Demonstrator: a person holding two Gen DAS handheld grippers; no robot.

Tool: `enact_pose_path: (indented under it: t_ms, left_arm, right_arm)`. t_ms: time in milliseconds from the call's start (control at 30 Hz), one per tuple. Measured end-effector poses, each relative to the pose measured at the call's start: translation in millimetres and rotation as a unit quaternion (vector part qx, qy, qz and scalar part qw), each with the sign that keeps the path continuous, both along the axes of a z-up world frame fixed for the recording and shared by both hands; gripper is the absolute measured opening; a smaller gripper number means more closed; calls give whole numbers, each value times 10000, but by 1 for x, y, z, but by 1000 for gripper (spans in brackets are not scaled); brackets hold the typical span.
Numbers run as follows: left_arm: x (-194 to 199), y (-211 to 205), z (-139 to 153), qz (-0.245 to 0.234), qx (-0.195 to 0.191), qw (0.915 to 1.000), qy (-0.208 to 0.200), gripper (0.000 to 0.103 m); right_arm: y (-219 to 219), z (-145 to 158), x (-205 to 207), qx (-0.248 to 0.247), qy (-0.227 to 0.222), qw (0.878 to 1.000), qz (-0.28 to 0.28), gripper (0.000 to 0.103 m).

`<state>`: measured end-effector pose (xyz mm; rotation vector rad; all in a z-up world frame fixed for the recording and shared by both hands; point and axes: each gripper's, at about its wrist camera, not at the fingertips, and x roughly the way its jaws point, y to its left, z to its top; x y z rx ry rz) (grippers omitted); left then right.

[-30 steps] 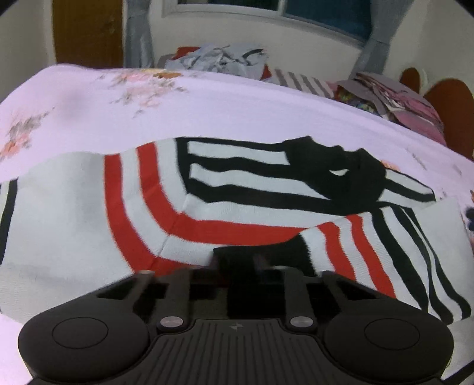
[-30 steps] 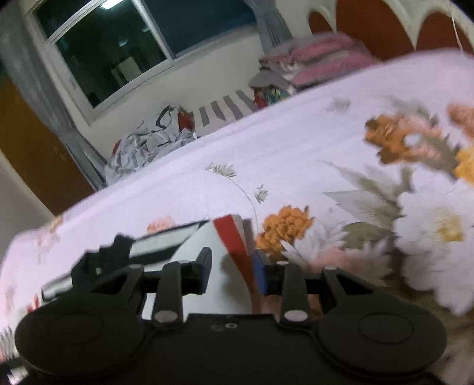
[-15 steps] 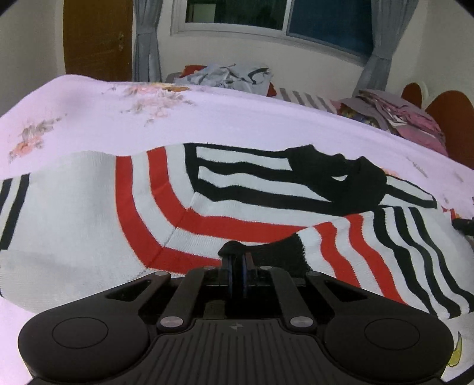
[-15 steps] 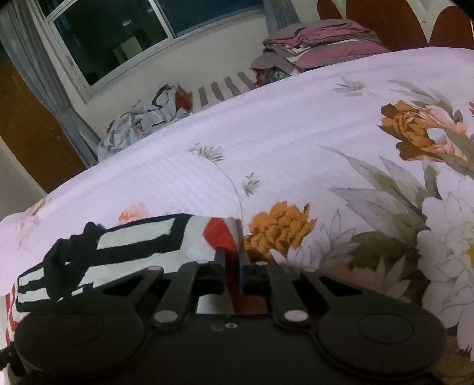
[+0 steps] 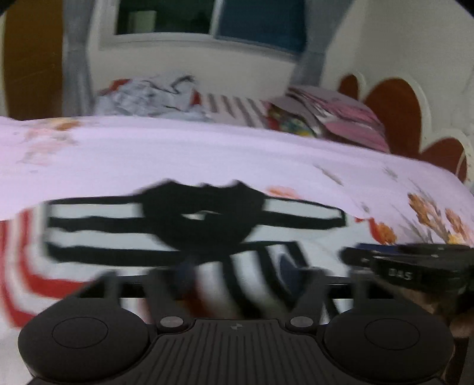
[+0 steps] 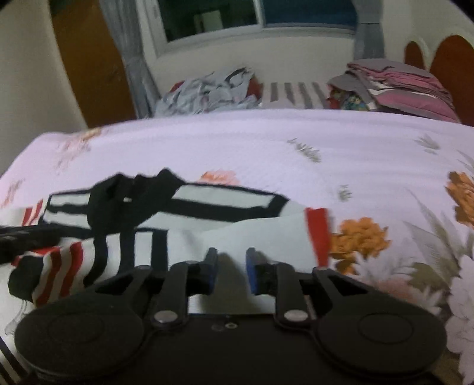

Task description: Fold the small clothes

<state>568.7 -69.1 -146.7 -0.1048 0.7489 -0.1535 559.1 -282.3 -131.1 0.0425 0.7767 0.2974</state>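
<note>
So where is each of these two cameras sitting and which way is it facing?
Left wrist: on the left gripper, looking forward and down over the striped sweater on the bed; its jaws, opening, blurred; right gripper enters at right.
Right wrist: on the right gripper, facing the same way; jaws opening, clear of the cloth; left gripper at left edge.
Shared: sweater, floral bedsheet, window, clothes pile.
</note>
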Motion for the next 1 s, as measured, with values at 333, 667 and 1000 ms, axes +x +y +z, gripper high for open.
enact_pose_path:
  t_ms: [333,667,1000]
  left_arm:
    - [-2,27,-29,426,523,9972,317,68]
    - [-8,27,-18,190,602,9976,279,69]
    - [-43,13,-18,-231,604,9975,269,70]
  right_arm:
    - [-37,-5,29,-470,79,9966,-676,12]
    - [-20,4,22,-784,-91,9947,-664,28]
    - [27,14,-33,-714,-36,9974,-37,25]
